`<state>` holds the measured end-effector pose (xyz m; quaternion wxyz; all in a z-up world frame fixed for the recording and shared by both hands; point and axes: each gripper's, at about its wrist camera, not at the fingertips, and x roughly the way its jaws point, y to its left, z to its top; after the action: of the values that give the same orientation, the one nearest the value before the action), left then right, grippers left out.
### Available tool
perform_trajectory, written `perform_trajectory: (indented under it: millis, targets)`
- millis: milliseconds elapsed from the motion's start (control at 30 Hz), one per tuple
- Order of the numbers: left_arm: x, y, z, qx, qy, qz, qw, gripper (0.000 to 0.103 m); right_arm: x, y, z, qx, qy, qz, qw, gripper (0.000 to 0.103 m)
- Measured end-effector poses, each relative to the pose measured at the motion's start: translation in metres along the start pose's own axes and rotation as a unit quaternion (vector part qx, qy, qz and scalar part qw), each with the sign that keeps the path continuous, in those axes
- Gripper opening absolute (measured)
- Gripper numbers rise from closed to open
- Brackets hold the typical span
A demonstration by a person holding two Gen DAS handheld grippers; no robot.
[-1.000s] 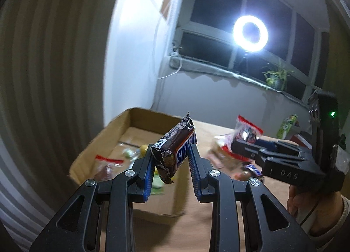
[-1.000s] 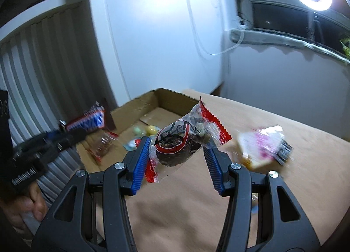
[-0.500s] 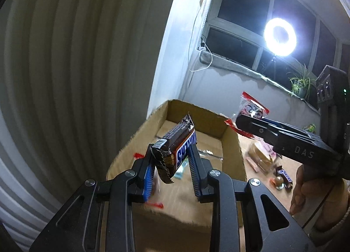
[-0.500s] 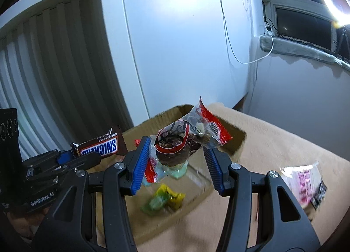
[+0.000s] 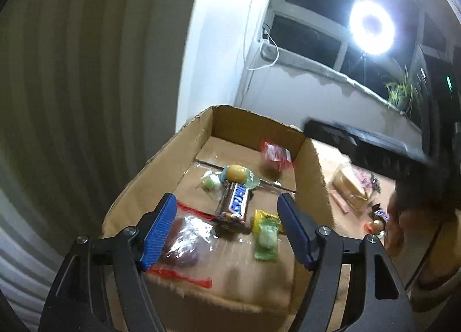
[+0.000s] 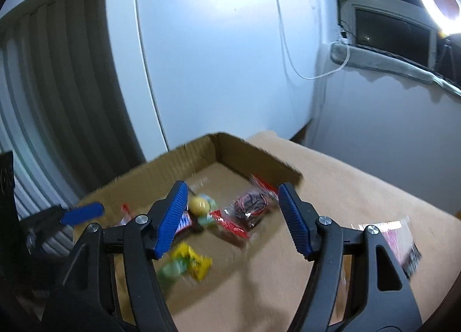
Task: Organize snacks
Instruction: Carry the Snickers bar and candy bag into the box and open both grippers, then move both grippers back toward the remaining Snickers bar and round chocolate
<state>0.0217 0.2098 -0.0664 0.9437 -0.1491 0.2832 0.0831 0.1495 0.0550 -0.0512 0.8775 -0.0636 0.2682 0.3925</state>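
1. Change since a second ago: the chocolate bar (image 5: 234, 202) has left the left gripper (image 5: 224, 226) and lies on the floor of the cardboard box (image 5: 312, 164); the clear packet with red ends (image 6: 250, 205) has left the right gripper (image 6: 232, 216) and lies in the box, blurred.
2. Left gripper: jaws opening, pads apart over the box, gripping nothing.
3. Right gripper: jaws opening, pads apart above the box's near side, nothing pressed between them.
4. Box contents, left view: another clear red-edged packet (image 5: 184, 241) at the near wall beside the left pad; a yellow-green sweet packet (image 5: 266, 235) just right of the bar; a yellow egg-shaped sweet (image 5: 234, 173) beyond the bar.
5. Table (image 6: 360, 188): tan surface; a pink-patterned packet (image 6: 399, 241) lies right of the box, well apart.
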Motion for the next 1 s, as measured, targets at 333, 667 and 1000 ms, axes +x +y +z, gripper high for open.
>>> perform_trajectory:
  millis: [333, 667, 1000]
  targets:
    - [-0.029, -0.003, -0.006, -0.002, -0.013, 0.007, 0.9999, 0.078, -0.037, 0.000, -0.034, 0.018, 0.006, 0.004, 1.000, 0.071]
    - [-0.051, -0.024, -0.009, 0.009, -0.019, -0.002, 0.9998, 0.079, -0.066, 0.006, -0.071, 0.034, 0.013, 0.009, 0.999, 0.072]
    - [-0.054, -0.054, -0.014, 0.025, -0.009, -0.027, 0.9993, 0.079, -0.089, -0.005, -0.110, 0.050, 0.033, -0.002, 0.998, 0.072]
